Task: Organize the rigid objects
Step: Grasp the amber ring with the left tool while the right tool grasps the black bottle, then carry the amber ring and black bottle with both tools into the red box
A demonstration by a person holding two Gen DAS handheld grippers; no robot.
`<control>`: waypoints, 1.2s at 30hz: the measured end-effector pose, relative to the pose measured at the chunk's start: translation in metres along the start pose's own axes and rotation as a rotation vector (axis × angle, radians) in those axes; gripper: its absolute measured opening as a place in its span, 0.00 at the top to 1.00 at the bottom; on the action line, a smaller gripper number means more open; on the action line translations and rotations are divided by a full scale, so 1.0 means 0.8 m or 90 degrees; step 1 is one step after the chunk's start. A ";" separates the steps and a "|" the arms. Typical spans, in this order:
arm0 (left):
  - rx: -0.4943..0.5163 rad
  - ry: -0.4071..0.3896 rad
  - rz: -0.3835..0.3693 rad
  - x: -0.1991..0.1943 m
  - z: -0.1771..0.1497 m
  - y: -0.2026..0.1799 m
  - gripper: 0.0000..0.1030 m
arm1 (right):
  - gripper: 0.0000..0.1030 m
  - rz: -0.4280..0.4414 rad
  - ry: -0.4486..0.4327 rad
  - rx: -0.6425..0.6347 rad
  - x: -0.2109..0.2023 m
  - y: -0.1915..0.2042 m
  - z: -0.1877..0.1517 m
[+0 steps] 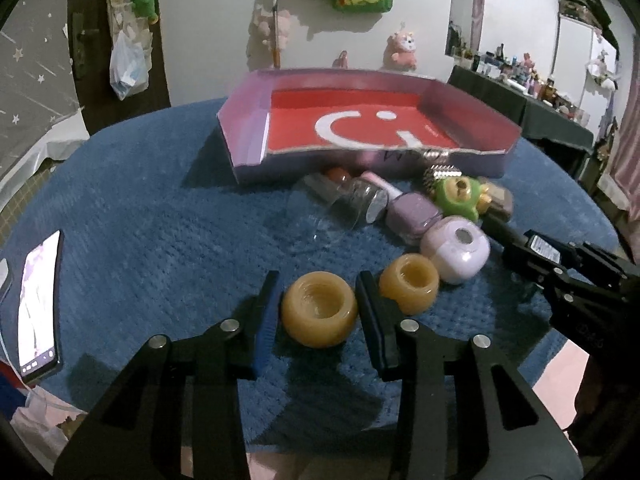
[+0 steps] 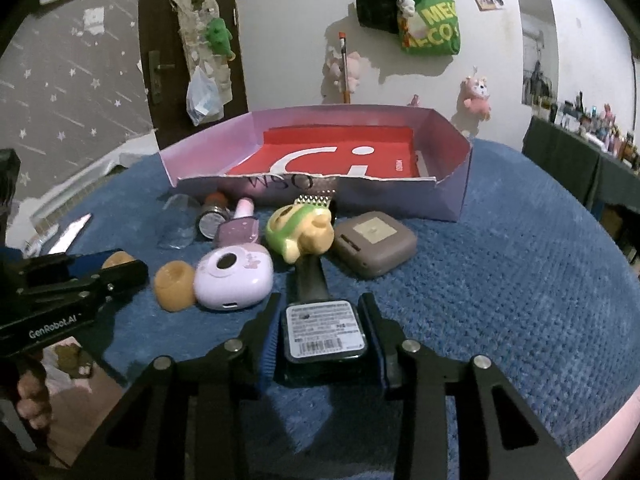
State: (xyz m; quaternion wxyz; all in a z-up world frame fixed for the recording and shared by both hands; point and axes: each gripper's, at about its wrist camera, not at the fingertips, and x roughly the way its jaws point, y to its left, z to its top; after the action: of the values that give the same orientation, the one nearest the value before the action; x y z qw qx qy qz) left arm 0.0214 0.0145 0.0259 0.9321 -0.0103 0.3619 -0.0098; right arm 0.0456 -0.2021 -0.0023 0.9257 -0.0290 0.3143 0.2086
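Observation:
On the blue cloth, an amber ring-shaped piece (image 1: 319, 310) sits between the blue pads of my left gripper (image 1: 319, 280), which is shut on its two sides. My right gripper (image 2: 321, 300) is shut on a black adapter (image 2: 326, 332) with a white label on top, its body lying on the cloth. A second amber ring (image 1: 409, 282) and a lilac rounded case (image 1: 456, 250) lie just right of the left gripper. Behind them are a purple nail polish bottle (image 1: 412, 212), a green frog toy (image 2: 298, 232) and a grey square case (image 2: 374, 242).
A shallow purple box with a red bottom (image 1: 248, 136) stands open at the back of the table, with nothing loose in it. A clear glass (image 1: 320, 216) and a small jar (image 2: 212, 216) lie in front of it. A lit phone (image 1: 40, 304) rests at the left edge.

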 end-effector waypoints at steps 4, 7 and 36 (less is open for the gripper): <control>0.008 -0.015 -0.009 -0.010 0.010 -0.003 0.65 | 0.61 0.017 -0.009 0.015 -0.012 -0.001 0.008; 0.008 -0.022 -0.022 -0.012 0.021 -0.004 0.65 | 0.61 0.031 -0.016 0.020 -0.019 -0.001 0.018; 0.054 -0.082 -0.047 0.025 0.163 -0.012 0.65 | 0.61 0.036 -0.037 0.013 0.008 -0.027 0.138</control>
State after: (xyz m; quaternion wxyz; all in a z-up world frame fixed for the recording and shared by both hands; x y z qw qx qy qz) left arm 0.1239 0.0058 0.1093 0.9521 0.0152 0.2996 -0.0592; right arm 0.1216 -0.1989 0.0807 0.9283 -0.0048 0.2902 0.2325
